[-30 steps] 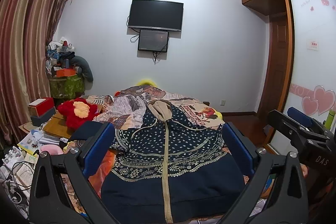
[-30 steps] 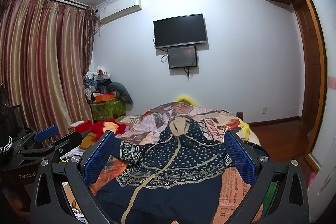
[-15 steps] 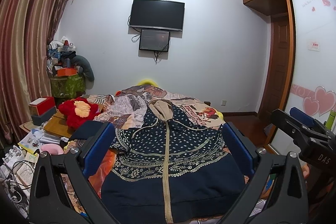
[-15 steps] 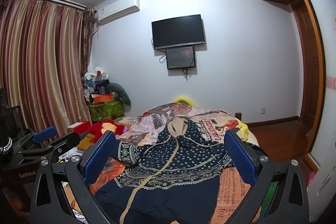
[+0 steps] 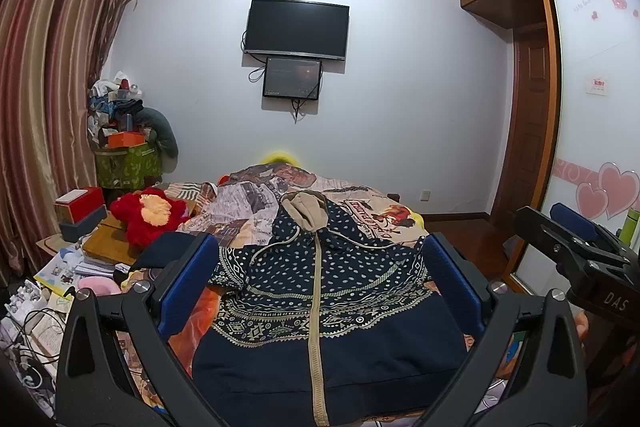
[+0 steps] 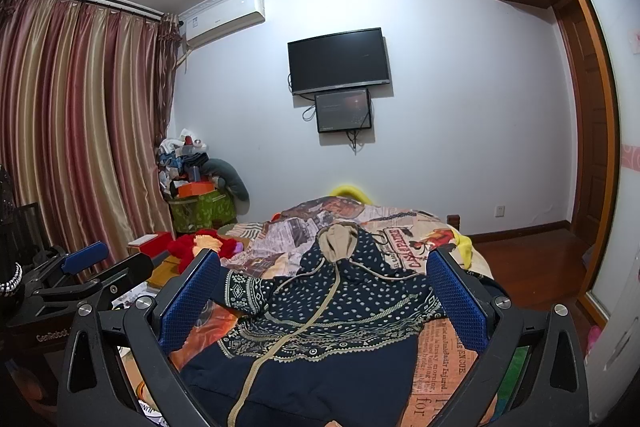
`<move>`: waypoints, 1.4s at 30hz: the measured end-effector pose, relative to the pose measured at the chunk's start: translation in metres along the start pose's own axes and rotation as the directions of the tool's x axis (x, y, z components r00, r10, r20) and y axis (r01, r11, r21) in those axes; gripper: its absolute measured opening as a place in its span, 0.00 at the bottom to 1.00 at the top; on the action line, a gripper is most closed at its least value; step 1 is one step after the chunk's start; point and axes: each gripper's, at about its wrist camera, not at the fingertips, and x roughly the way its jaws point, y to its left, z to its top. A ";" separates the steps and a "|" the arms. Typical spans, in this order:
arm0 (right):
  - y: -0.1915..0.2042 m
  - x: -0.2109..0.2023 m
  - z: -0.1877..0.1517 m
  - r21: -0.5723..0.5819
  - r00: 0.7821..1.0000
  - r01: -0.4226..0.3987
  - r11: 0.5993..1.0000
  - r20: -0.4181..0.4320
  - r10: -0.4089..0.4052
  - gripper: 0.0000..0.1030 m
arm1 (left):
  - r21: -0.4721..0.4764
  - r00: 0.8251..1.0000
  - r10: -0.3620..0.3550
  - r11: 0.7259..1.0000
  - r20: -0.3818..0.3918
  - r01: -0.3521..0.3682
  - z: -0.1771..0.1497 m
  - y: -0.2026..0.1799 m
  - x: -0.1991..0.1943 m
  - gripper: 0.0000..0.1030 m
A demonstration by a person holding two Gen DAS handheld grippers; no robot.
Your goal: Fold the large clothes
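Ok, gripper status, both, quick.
Left gripper: open, holding nothing, above the hoodie.
Right gripper: open, holding nothing.

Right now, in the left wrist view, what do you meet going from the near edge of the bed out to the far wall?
Hoodie's dark hem → patterned chest band → beige hood → printed bedspread → yellow object at the bed's far end → small screen → wall television.
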 end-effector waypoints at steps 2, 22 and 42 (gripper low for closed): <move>0.000 0.000 0.000 0.000 1.000 0.000 1.000 0.001 0.000 1.00 | 0.001 1.000 0.001 1.000 0.000 -0.001 -0.001 0.000 0.000 1.00; -0.001 0.000 0.000 0.000 1.000 0.000 1.000 0.002 0.000 1.00 | 0.001 1.000 -0.004 1.000 -0.002 0.004 0.000 -0.004 0.000 1.00; -0.003 0.050 0.006 -0.029 0.998 0.015 0.999 -0.055 -0.016 1.00 | 0.002 0.997 0.072 0.997 -0.028 -0.072 0.005 0.030 0.050 1.00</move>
